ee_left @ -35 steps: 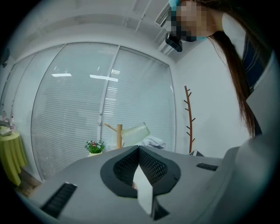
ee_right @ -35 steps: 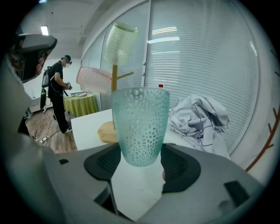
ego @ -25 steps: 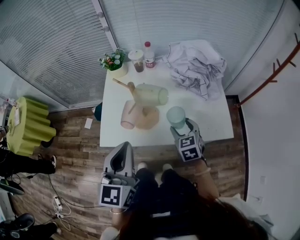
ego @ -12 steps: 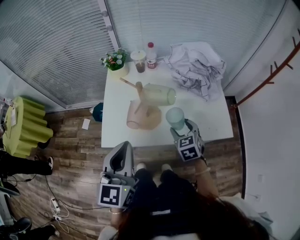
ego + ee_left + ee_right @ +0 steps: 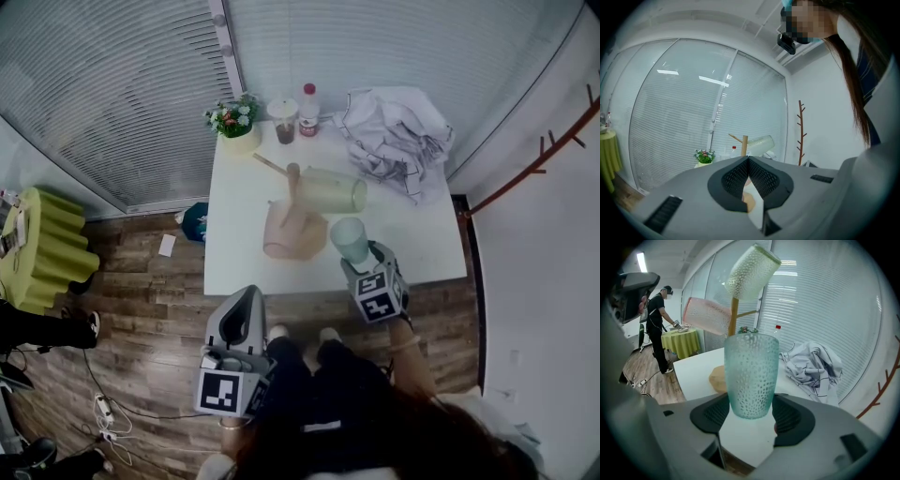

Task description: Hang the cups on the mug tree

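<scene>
The wooden mug tree (image 5: 292,180) stands on its round base mid-table. A pale green cup (image 5: 330,191) hangs on its right peg and a pink cup (image 5: 279,231) on its near left side. My right gripper (image 5: 362,259) is shut on a teal dimpled cup (image 5: 350,239), held upright just right of the tree's base. In the right gripper view the teal cup (image 5: 751,373) fills the gap between the pads, with the tree (image 5: 733,315) behind it. My left gripper (image 5: 249,298) hangs off the table's near edge over the floor, shut and empty, its tips touching (image 5: 748,159).
A crumpled white cloth (image 5: 394,136) covers the table's far right. A flower pot (image 5: 234,122), a jar (image 5: 284,122) and a red-capped bottle (image 5: 308,111) line the back edge. A green-draped table (image 5: 42,248) stands left, a coat stand (image 5: 534,164) right. A person (image 5: 658,329) stands beyond.
The head view has drifted, so the table and tree sit further right in the picture. The teal cup stays in the right gripper, now a little nearer the tree's base.
</scene>
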`<state>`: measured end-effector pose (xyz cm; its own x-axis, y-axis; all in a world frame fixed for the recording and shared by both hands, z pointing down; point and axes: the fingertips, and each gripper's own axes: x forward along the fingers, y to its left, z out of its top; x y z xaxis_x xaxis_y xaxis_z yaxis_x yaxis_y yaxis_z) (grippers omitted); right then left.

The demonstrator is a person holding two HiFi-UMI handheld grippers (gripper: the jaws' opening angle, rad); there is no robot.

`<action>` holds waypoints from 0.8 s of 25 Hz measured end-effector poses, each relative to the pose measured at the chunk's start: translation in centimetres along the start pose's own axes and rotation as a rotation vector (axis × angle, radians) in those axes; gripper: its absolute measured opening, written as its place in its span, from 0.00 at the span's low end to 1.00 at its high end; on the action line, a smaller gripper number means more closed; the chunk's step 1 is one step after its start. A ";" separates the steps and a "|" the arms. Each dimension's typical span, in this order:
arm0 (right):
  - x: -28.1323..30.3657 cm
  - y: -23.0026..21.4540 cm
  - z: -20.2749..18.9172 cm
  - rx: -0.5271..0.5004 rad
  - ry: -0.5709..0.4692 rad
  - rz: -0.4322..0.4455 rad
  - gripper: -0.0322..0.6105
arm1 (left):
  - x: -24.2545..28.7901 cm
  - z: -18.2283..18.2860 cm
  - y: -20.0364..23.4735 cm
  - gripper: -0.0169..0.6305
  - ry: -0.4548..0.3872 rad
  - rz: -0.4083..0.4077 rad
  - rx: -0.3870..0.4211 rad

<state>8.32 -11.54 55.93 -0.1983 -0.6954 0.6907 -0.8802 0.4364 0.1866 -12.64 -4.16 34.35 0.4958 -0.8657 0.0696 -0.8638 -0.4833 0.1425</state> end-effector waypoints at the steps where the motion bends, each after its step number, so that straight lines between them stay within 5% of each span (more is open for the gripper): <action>1: 0.1 0.1 -0.1 -0.007 0.006 0.001 0.51 | -0.1 -0.1 0.2 0.03 -0.001 0.003 -0.005; 20: 1.3 1.2 1.6 -0.081 0.054 0.026 0.51 | -0.8 -1.1 3.3 0.03 0.005 0.037 -0.054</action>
<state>6.29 -12.88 55.95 -0.1952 -0.6524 0.7323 -0.8370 0.5000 0.2224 -15.79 -4.87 35.86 0.4643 -0.8820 0.0806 -0.8755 -0.4432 0.1928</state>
